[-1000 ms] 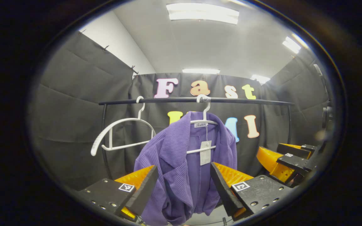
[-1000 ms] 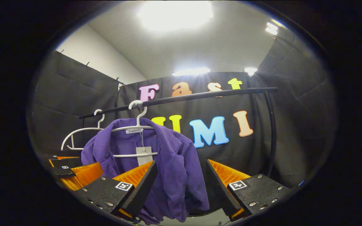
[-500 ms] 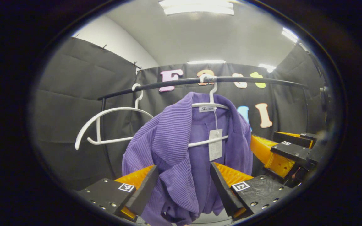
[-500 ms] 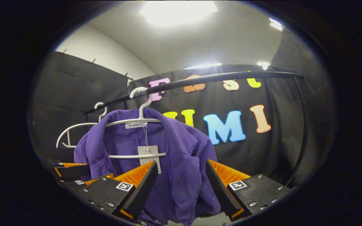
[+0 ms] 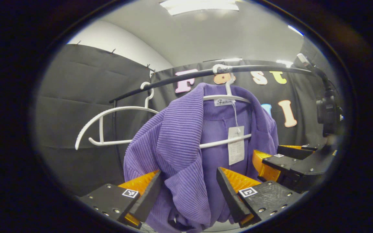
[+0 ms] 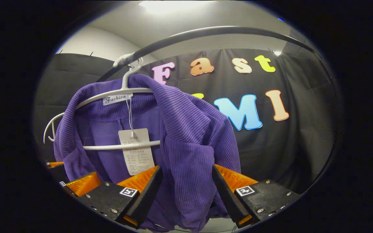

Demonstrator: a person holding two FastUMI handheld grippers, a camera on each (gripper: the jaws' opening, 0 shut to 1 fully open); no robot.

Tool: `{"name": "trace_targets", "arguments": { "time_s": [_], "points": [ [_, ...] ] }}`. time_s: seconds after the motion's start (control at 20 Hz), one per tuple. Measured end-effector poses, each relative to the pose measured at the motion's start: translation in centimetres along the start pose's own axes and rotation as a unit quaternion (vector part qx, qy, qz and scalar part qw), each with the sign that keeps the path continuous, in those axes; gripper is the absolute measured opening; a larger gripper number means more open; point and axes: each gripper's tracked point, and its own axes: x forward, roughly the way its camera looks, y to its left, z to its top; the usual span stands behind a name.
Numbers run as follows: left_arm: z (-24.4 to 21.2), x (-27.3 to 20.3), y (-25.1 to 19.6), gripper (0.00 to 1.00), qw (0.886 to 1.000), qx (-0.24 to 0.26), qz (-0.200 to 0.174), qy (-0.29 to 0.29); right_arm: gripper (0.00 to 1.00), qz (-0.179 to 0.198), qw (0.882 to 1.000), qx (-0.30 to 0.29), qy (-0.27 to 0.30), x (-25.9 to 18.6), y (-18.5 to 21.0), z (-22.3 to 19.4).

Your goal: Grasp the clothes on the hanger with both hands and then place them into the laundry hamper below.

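Note:
A purple ribbed jacket hangs on a white hanger from the black rail, with a paper tag at its collar. My left gripper is open, its fingers on either side of the jacket's left front panel. In the left gripper view, the right gripper reaches in at the jacket's right edge. In the right gripper view, the jacket and hanger loom close. My right gripper is open around the right front panel. The left gripper shows at the lower left.
An empty white hanger hangs on the same rail to the left of the jacket. The rail arches close overhead in the right gripper view, and its upright post stands behind the empty hanger. Black cloth walls close the booth.
Both grippers have moved forward and up toward the jacket, which now looks larger, with its front panels deeper between the open fingers. The rail sits higher in both views.

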Motion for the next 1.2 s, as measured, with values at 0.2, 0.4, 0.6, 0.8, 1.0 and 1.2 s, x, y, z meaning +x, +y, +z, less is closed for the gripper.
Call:
{"name": "trace_targets", "arguments": {
  "time_s": [0.2, 0.4, 0.6, 0.8, 1.0, 1.2],
  "points": [
    [-0.5, 0.3, 0.2, 0.91, 1.000, 0.002, 0.006, 0.002, 0.91, -0.010, 1.000, 0.010, 0.014, 1.2, -0.3, -1.3],
    [-1.3, 0.4, 0.5, 0.53, 1.000, -0.001, 0.014, 0.015, 0.83, -0.008, 1.000, 0.015, 0.015, 2.1, 0.3, -1.6],
    [-1.5, 0.6, 0.4, 0.52, 1.000, 0.000, 0.008, 0.015, 0.71, 0.013, 1.000, 0.010, 0.020, 3.2, 1.8, -1.7],
    [-1.6, 0.6, -0.1, 0.42, 0.999, 0.005, -0.025, 0.019, 0.00, -0.012, 0.999, -0.015, -0.030, 1.6, 1.1, 0.3],
    [-1.2, 0.5, 0.1, 0.03, 0.999, 0.020, -0.028, 0.012, 0.00, -0.037, 0.996, -0.011, -0.086, 0.2, -0.5, 3.7],
    [-0.5, -0.2, -0.2, 0.06, 0.998, 0.029, -0.053, 0.005, 0.00, -0.056, 0.990, -0.025, -0.126, -0.8, -2.3, 7.7]
  ]
}}
